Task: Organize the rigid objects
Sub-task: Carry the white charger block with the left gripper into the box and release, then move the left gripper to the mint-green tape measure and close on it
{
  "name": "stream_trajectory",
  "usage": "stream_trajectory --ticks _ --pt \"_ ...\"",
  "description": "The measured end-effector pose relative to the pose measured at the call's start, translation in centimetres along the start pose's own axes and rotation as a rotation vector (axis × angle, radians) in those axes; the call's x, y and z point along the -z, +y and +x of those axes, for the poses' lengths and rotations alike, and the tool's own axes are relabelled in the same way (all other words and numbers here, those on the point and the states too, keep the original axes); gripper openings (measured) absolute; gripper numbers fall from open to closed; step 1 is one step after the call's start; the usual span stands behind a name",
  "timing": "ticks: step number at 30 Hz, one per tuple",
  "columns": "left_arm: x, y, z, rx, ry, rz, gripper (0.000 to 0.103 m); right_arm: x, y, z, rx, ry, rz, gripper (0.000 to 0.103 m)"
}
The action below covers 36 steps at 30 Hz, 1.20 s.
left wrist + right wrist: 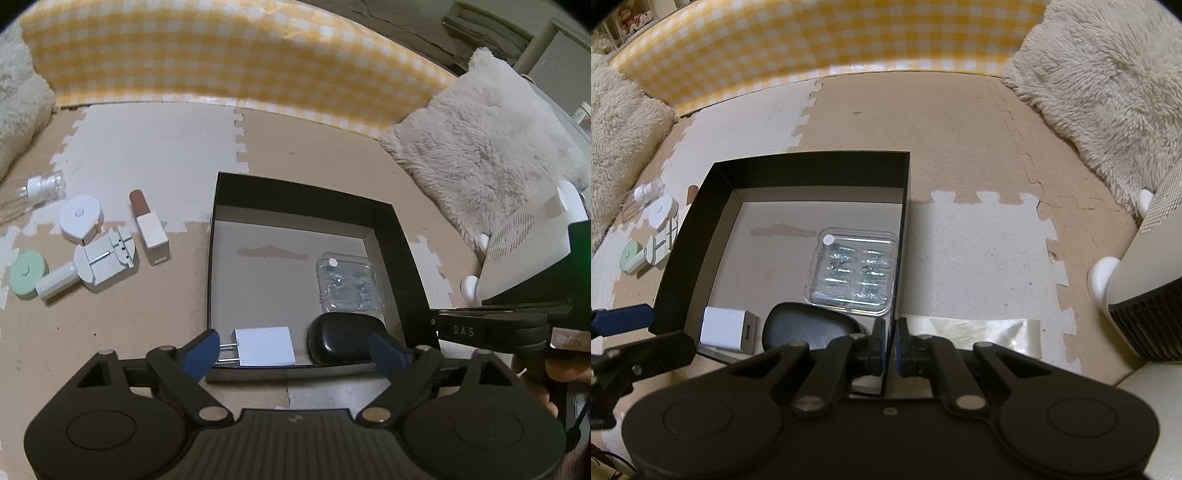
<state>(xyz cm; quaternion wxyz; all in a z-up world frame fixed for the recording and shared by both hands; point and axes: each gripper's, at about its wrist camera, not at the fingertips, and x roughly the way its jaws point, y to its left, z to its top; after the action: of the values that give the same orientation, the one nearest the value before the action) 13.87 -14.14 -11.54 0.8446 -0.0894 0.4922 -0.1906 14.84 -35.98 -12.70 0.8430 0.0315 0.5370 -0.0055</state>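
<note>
A black open box (303, 195) (812, 158) lies on the foam floor mat. Inside it are a white charger plug (264, 345) (726, 326), a black oval case (340, 341) (809, 325) and a clear plastic case of small metal parts (347, 282) (855, 271). My left gripper (295, 349) stands open over the box's near edge; the plug and black case lie free beyond its blue fingers. My right gripper (890, 332) is shut on the box's right wall near the front corner.
Left of the box lie a lipstick (149, 229), a round white tape (80, 218), a white hand tool (99, 262), a green disc (27, 273) and a clear bottle (44, 184). Fluffy cushions (1108, 85) and a yellow checked panel (221, 66) ring the mat. A white appliance (1145, 288) stands right.
</note>
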Motion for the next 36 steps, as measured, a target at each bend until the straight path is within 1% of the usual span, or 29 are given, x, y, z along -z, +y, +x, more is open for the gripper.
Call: stream_trajectory --ticks 8,12,14,17,21,27,33,36 --pt "0.2 -0.7 -0.8 0.012 -0.012 0.037 0.096 0.0 0.0 0.0 0.001 -0.001 -0.002 0.005" --pt "0.2 -1.1 -1.3 0.005 -0.030 0.064 0.101 0.0 0.0 0.0 0.001 -0.001 -0.002 0.005" --pt "0.1 -1.2 -1.6 -0.002 -0.045 0.079 0.103 0.0 0.0 0.0 0.001 -0.001 -0.002 0.005" --pt "-0.3 -0.9 -2.2 -0.021 -0.074 0.093 0.103 0.0 0.0 0.0 0.001 -0.002 -0.003 0.005" --pt "-1.1 0.4 -2.9 -0.048 -0.120 0.080 0.103 0.0 0.2 0.0 0.003 -0.003 -0.007 0.006" --pt "-2.6 3.2 -3.5 -0.135 -0.182 0.066 0.103 0.0 0.3 0.0 0.007 -0.004 -0.014 0.005" --pt "-4.0 6.8 -3.6 -0.232 -0.210 0.047 0.103 0.0 0.4 0.0 0.005 -0.003 -0.011 0.005" --pt "-4.5 8.9 -3.4 -0.287 -0.209 0.030 0.103 0.0 0.3 0.0 0.003 -0.003 -0.007 0.005"
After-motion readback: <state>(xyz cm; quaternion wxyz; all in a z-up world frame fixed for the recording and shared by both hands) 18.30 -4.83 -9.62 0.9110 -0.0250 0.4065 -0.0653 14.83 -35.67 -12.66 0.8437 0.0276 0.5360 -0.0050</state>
